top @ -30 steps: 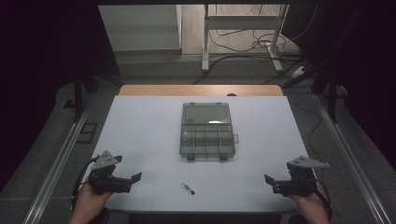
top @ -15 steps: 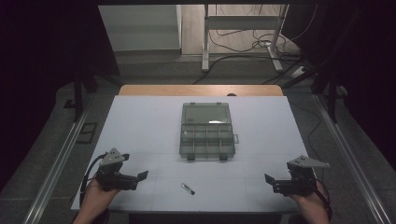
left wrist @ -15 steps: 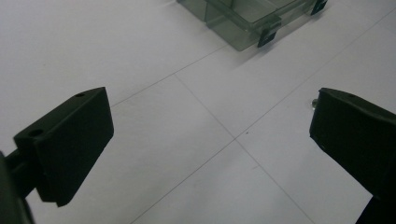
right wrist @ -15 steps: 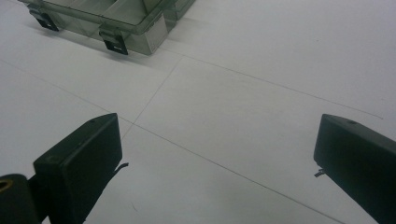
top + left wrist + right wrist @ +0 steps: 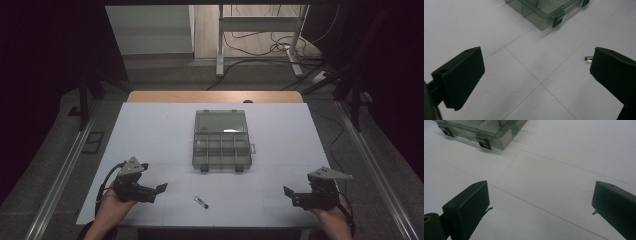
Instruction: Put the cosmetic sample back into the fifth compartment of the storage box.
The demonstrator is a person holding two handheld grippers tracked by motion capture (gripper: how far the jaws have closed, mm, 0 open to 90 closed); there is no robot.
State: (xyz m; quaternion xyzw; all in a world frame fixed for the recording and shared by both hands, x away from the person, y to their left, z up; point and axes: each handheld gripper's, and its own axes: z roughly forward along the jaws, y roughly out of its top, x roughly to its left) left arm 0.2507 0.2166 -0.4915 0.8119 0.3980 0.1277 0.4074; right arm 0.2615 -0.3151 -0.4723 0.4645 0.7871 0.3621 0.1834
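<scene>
While both grippers idle at the bottom corners of the high view, the small part [image 5: 201, 202] lies low-centre, nearer the left gripper [image 5: 159, 188].

Part sits on the white table [image 5: 150, 130], just below the open compartment box [image 5: 221, 145], its long axis running upper-left to lower-right. Left gripper jaws stand wide, empty; in its own view the part [image 5: 588, 59] peeks at mid-right beside one jaw. Right gripper [image 5: 288, 194] is likewise wide, empty, farther off.
</scene>
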